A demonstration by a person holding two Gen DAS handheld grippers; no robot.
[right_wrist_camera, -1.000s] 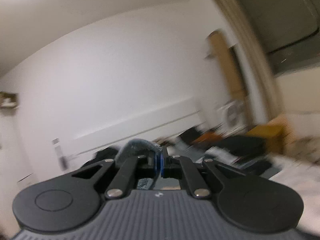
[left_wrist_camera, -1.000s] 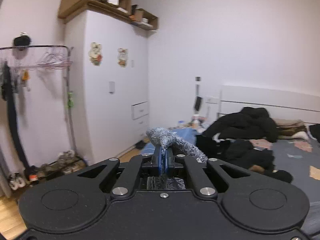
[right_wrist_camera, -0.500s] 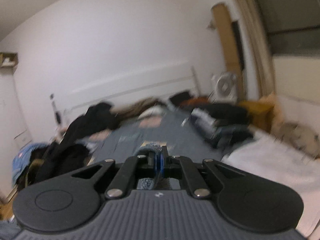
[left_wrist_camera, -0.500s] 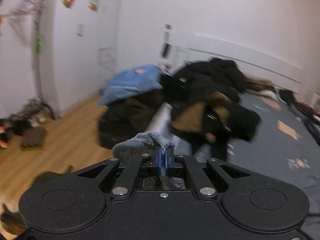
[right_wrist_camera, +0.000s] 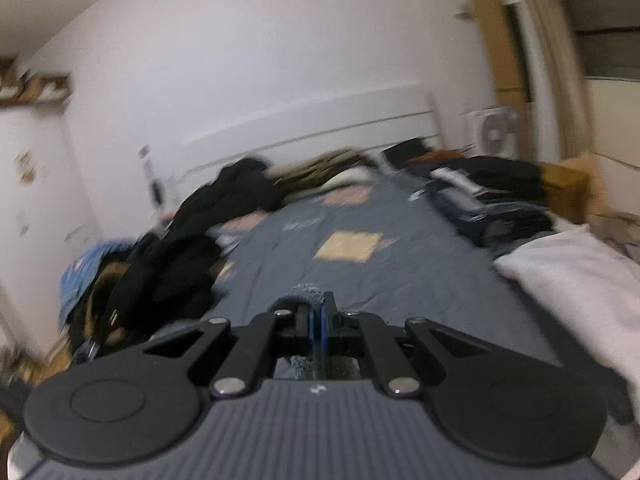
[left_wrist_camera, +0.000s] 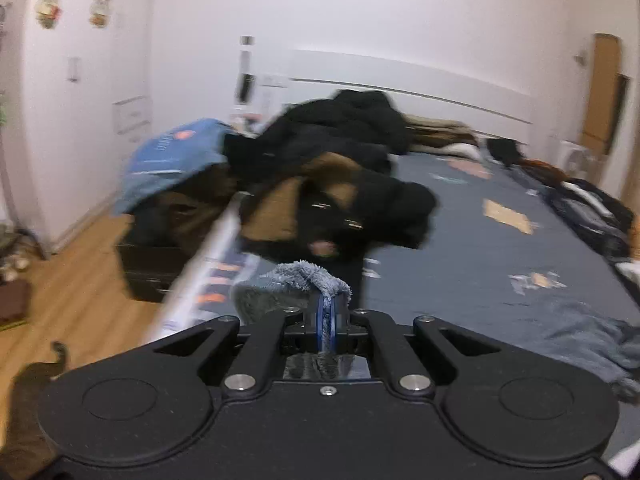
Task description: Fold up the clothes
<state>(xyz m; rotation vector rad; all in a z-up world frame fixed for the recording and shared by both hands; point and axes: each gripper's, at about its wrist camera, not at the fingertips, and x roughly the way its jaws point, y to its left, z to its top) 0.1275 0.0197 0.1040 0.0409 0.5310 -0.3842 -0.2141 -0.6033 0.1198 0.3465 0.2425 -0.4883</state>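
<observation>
Both cameras have swung down since a second ago: the left wrist view has left the wardrobe and clothes rack for the bed, and the right wrist view has dropped from bare wall to the same bed (right_wrist_camera: 400, 280). Left tongs (left_wrist_camera: 326, 316) are pinched together on a fold of fluffy grey-blue garment (left_wrist_camera: 304, 280), whose plush pile bunches up over the blue pads and hangs down on the left of them. Right tongs (right_wrist_camera: 318, 322) are likewise clamped on a small tuft of the same fleecy cloth, seen just above the tips. Held between both tools, the garment sits above the near end of the bed.

On the bed lies a slate-blue quilt with pale square patches. A heap of dark coats (left_wrist_camera: 340, 168), black with a brown lining showing, is piled at its left edge. Beside that, a light blue bag (left_wrist_camera: 172, 160) carries a red mark and white lettering, too blurred to read. Two small pictures (left_wrist_camera: 100, 8) hang on the white wardrobe. A white folded blanket (right_wrist_camera: 580, 276) lies at the right, and a white fan (right_wrist_camera: 494, 132) stands near the headboard
</observation>
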